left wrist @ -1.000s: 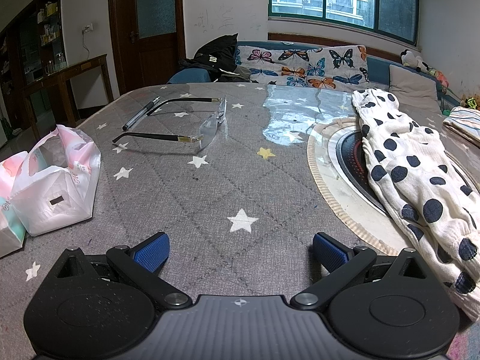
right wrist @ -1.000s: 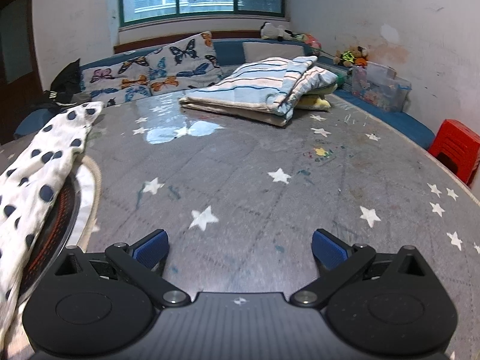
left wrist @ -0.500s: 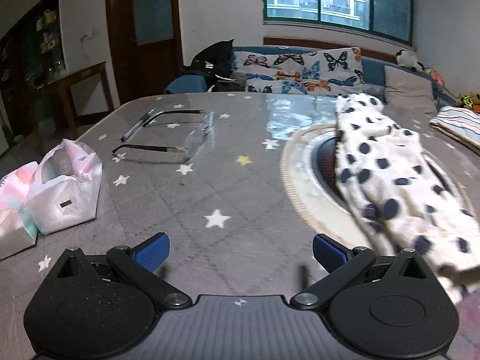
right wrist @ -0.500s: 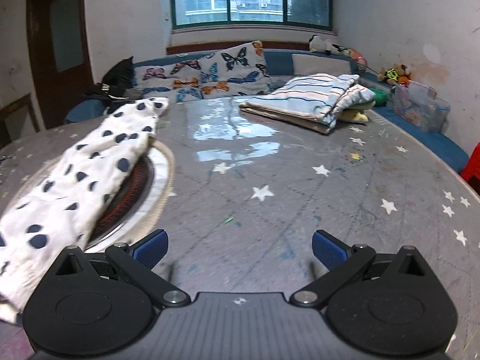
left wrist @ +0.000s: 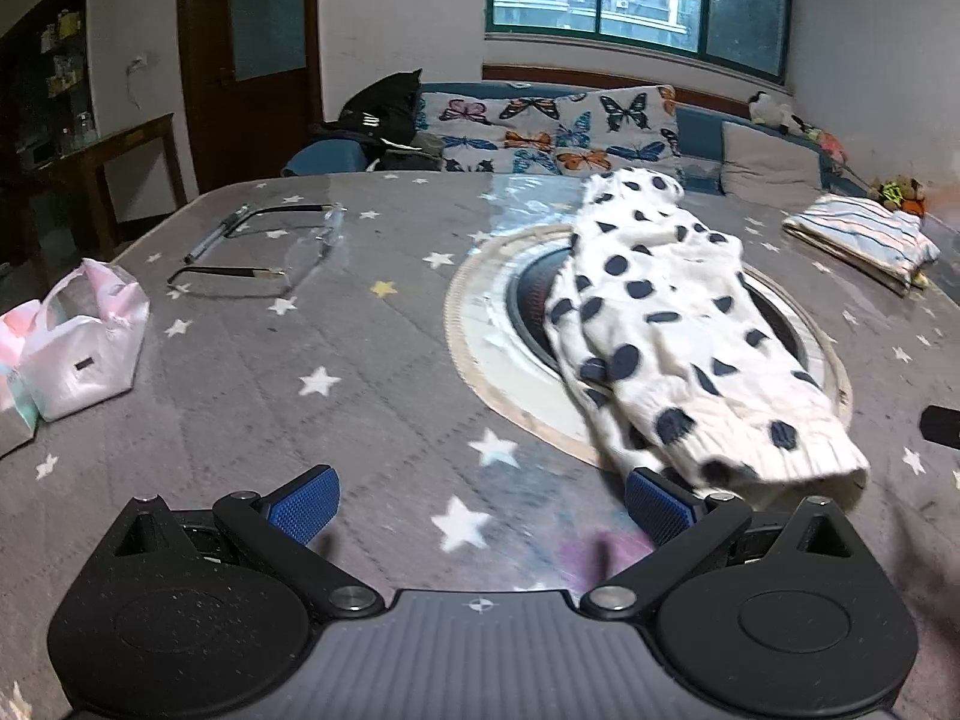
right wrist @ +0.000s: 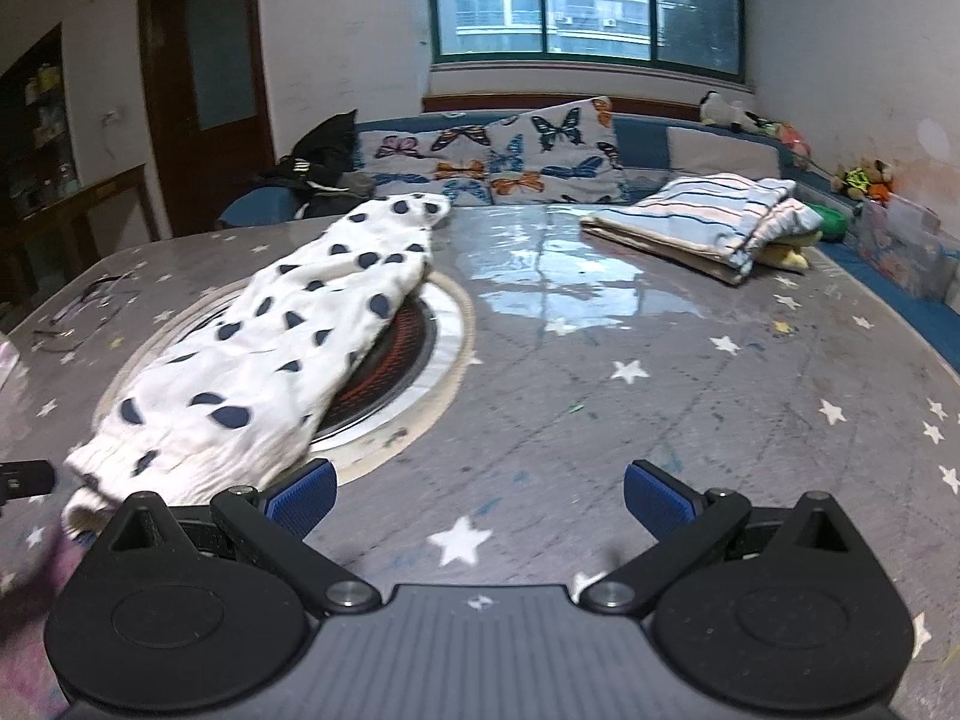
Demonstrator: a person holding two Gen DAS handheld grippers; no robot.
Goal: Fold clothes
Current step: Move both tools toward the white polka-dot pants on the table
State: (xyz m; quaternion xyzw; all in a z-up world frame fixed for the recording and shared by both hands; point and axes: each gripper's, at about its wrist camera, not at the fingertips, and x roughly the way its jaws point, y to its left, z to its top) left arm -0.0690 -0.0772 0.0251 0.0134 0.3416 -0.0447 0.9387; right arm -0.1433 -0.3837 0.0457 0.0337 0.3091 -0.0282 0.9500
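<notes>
A white garment with dark blue dots (left wrist: pixel 672 324) lies in a long strip across the round inset burner (left wrist: pixel 528 306) in the table's middle. Its ribbed near end rests just ahead of my left gripper's right fingertip (left wrist: pixel 660 507). My left gripper (left wrist: pixel 480 501) is open and empty above the star-patterned cloth. In the right wrist view the same garment (right wrist: pixel 270 360) lies at the left, its near end beside my left fingertip (right wrist: pixel 300 495). My right gripper (right wrist: pixel 480 498) is open and empty.
Folded striped clothes (right wrist: pixel 702 225) lie at the table's far right. Eyeglasses (left wrist: pixel 264 252) and a pen (left wrist: pixel 213 234) lie at the far left. A pink-white plastic bag (left wrist: pixel 84 342) sits at the left edge. A sofa with butterfly cushions (left wrist: pixel 552 132) stands behind the table.
Both grippers have swung toward the dotted garment. It now sits closer to centre in both views, with its near end right by the fingertips. Both stay open.
</notes>
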